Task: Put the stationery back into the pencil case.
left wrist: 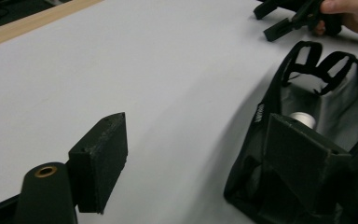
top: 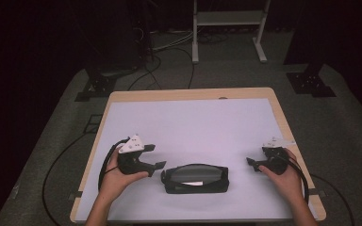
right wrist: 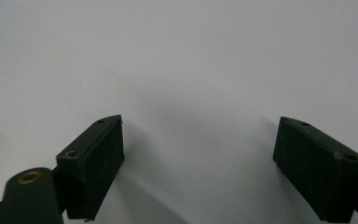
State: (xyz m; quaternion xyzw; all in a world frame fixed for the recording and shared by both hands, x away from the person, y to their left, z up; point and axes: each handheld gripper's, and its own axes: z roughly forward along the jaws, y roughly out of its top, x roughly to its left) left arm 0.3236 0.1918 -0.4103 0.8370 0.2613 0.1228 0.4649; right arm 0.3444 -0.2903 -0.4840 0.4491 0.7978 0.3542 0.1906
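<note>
Both forearms reach in over the near edge of the white-topped table point(top: 188, 117), the left gripper point(top: 153, 156) and the right gripper point(top: 251, 164) each spread wide with nothing held, flanking one black pouch point(top: 195, 179) lying open between them, apart from both.

One black bag point(top: 196, 179), two grippers, one table point(top: 188, 113).
Left gripper point(top: 153, 156) and right gripper point(top: 250, 163) flank the bag; one white object point(left wrist: 303, 119) lies inside it.
</note>
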